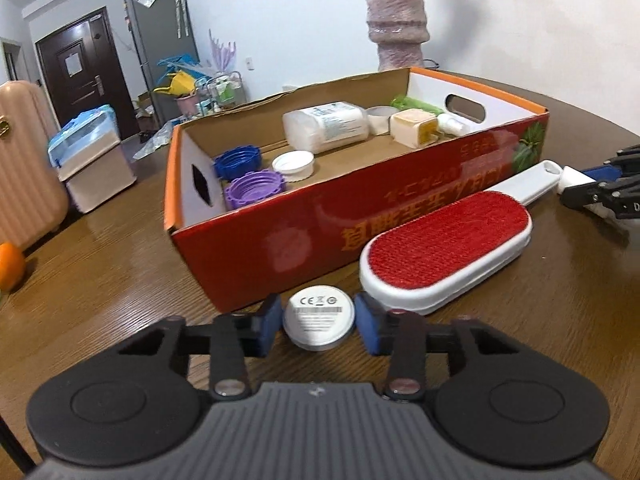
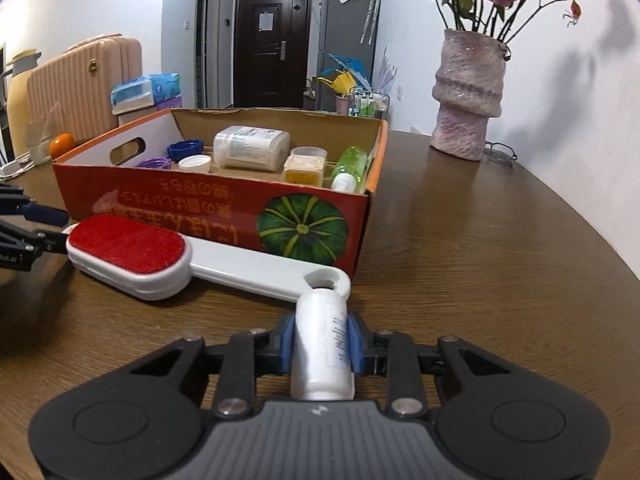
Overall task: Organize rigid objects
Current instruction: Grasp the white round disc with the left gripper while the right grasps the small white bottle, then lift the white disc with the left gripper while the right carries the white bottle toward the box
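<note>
The left gripper (image 1: 319, 322) sat low over the wooden table (image 1: 120, 280), its blue pads (image 1: 269, 322) spread on either side of a round white disc (image 1: 319, 317). A narrow gap showed at each pad; contact could not be confirmed. The disc lay just in front of the red cardboard box (image 1: 320, 236), beside the lint brush (image 1: 446, 250).

The right gripper (image 2: 322, 344) was closed on a white bottle (image 2: 321, 350), both pads pressed against its sides. The bottle's tip touched the handle end of the lint brush (image 2: 128, 254), which lay along the front wall of the box (image 2: 216, 208).

The box held a blue cap (image 1: 237, 161), a purple cap (image 1: 253, 193), a white lid (image 1: 293, 163), a clear container (image 1: 326, 125), a cream block (image 1: 414, 126) and a green bottle (image 2: 352, 164). A pink vase (image 2: 468, 92) stood well behind.
</note>
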### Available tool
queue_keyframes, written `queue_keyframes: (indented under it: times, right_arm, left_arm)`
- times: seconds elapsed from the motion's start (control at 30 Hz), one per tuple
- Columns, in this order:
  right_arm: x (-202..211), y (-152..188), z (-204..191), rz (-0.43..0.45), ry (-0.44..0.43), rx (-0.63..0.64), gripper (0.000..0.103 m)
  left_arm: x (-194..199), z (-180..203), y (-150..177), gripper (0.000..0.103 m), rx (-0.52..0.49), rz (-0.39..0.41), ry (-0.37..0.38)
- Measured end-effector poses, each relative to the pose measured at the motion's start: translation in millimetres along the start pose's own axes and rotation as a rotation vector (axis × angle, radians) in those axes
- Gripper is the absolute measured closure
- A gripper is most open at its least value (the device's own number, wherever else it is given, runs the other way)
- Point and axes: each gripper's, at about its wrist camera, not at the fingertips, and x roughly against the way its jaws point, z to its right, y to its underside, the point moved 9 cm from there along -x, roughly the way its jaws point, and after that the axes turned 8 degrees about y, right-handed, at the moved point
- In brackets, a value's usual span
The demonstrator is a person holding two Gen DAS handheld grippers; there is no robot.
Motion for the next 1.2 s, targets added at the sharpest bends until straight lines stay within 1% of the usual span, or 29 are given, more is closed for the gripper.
queue_keyframes:
  times: [0.17,0.27,0.33,0.47,0.57,0.63,0.77,0.87,0.97,1.07,1.13,1.2]
  right_arm:
    - [3.8,0.0,3.7,0.015,0.005,-0.014,0.076]
    - [17.3,-4.7,5.4,0.067,0.044,-0.006,0.076]
    - [27.4,-6.7,6.3,0.083,0.046,-0.013,0.076]
    - [53.4,-10.5,3.1,0.121,0.044,-0.004,0.076]
    - [84.4,-14.3,-0.4,0.172,0.037,-0.012,0.076]
    - [106.5,-16.1,-3.1,0.211,0.031,-0.022,0.076]
    - [152.9,-14.7,-11.8,0.308,0.019,-0.032,0.076]
    - [182.4,-8.6,-16.3,0.364,0.029,-0.064,0.076]
    - [208.0,0.2,-19.9,0.389,0.025,-0.096,0.076]
    - [230.1,11.9,-24.7,0.4,0.025,-0.112,0.076]
    - [241.7,20.0,-28.5,0.41,0.044,-0.11,0.076]
    - [255.7,28.3,-33.5,0.446,0.083,-0.097,0.076]
  left_arm:
    - [3.8,0.8,0.7,0.063,0.003,-0.008,-0.022]
    - [17.7,4.4,-1.0,0.063,-0.005,0.019,-0.039]
    - [31.1,6.0,-2.5,0.063,0.014,0.045,-0.045]
    - [71.0,10.5,-9.6,0.063,0.049,0.124,-0.078]
    - [104.2,20.6,-13.4,0.063,0.06,0.184,-0.104]
    - [130.4,29.3,-13.4,0.063,0.057,0.235,-0.138]
    - [173.3,47.4,-5.6,0.063,0.108,0.337,-0.17]
    - [197.1,61.3,2.5,0.063,0.134,0.38,-0.185]
    - [222.2,76.0,11.0,0.063,0.164,0.415,-0.163]
    - [248.1,89.6,20.5,0.063,0.157,0.451,-0.179]
    - [264.7,97.5,28.8,0.063,0.158,0.474,-0.188]
    - [277.4,105.2,37.3,0.063,0.162,0.49,-0.197]
